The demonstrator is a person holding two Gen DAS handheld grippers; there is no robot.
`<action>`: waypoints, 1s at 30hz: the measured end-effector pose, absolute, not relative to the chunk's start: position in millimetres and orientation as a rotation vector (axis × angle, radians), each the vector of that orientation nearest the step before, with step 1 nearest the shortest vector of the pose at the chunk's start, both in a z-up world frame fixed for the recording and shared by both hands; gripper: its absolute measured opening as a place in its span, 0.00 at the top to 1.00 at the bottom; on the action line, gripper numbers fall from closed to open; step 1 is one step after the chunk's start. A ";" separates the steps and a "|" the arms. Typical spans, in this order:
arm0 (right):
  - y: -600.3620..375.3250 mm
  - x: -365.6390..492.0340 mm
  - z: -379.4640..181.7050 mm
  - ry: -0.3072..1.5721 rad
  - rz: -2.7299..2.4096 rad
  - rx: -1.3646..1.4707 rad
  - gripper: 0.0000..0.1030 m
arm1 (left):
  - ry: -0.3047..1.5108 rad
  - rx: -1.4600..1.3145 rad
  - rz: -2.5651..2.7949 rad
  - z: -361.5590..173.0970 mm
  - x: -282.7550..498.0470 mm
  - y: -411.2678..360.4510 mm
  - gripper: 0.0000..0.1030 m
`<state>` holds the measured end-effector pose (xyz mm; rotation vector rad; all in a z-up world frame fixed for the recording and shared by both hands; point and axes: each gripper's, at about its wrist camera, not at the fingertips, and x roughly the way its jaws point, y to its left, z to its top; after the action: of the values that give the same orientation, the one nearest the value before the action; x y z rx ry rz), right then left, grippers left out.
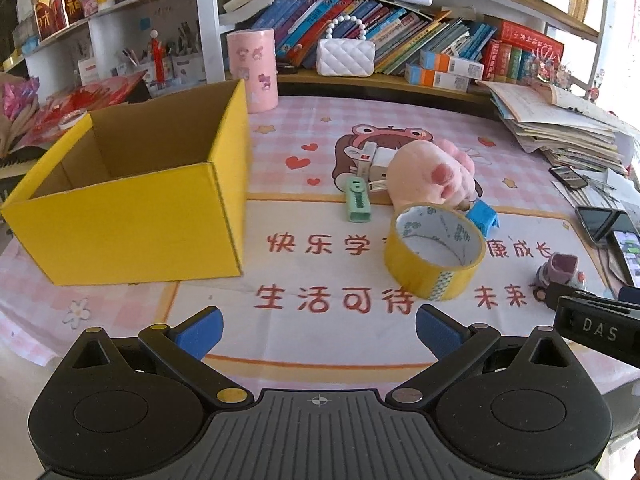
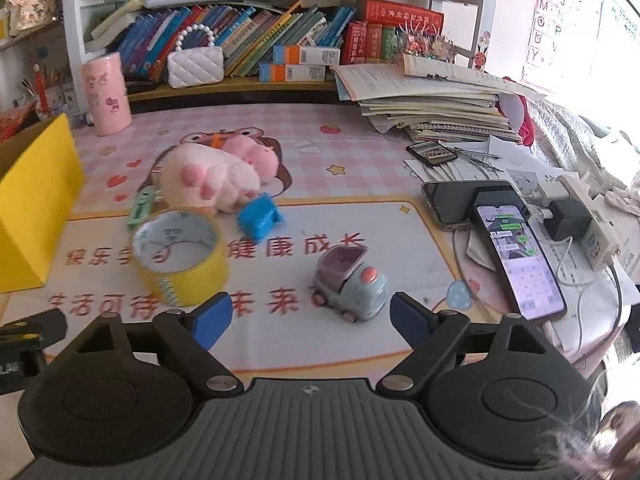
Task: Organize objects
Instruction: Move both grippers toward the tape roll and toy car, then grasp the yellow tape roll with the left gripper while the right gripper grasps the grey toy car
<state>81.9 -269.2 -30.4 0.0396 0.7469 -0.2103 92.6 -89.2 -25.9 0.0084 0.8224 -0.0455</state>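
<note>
An open yellow cardboard box (image 1: 132,220) (image 2: 32,200) stands at the left of the desk mat. A yellow tape roll (image 1: 434,256) (image 2: 180,256) lies mid-mat, beside a green stapler-like item (image 1: 357,200) (image 2: 140,206), a pink plush paw (image 1: 432,176) (image 2: 208,184), a blue block (image 1: 482,218) (image 2: 258,216) and white chargers (image 1: 374,162). A small grey-blue toy car (image 2: 350,284) (image 1: 560,276) sits just ahead of my right gripper (image 2: 310,320), which is open and holds nothing. My left gripper (image 1: 318,330) is open and empty, short of the tape roll.
Two phones (image 2: 520,256) and a power strip (image 2: 588,216) lie at the right edge. A stack of papers (image 2: 432,100) sits at the back right. A pink cylinder (image 1: 253,70) and a white purse (image 1: 345,56) stand before the bookshelf.
</note>
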 end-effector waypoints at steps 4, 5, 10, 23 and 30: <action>-286.3 98.9 -38.6 0.777 -0.195 0.042 0.22 | 0.834 -0.033 -0.050 -27.6 99.6 -97.5 0.00; -289.3 102.9 -40.2 0.782 -0.187 0.037 0.22 | 0.837 -0.045 -0.049 -27.9 101.4 -99.6 0.00; -298.4 122.3 -50.1 0.809 -0.146 -0.015 0.22 | 0.846 -0.051 -0.035 -30.8 110.6 -113.9 0.00; -321.7 159.2 -78.4 0.919 -0.052 -0.058 0.44 | 0.882 -0.029 -0.019 -41.5 137.9 -147.2 0.00; -338.0 164.4 -67.3 0.852 -0.011 -0.006 0.49 | 0.889 -0.010 -0.029 -46.5 157.8 -164.9 0.00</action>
<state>164.4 -338.0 -67.3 -0.0058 0.8518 -0.0113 157.8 -164.9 -46.5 -0.0097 0.8888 -0.0290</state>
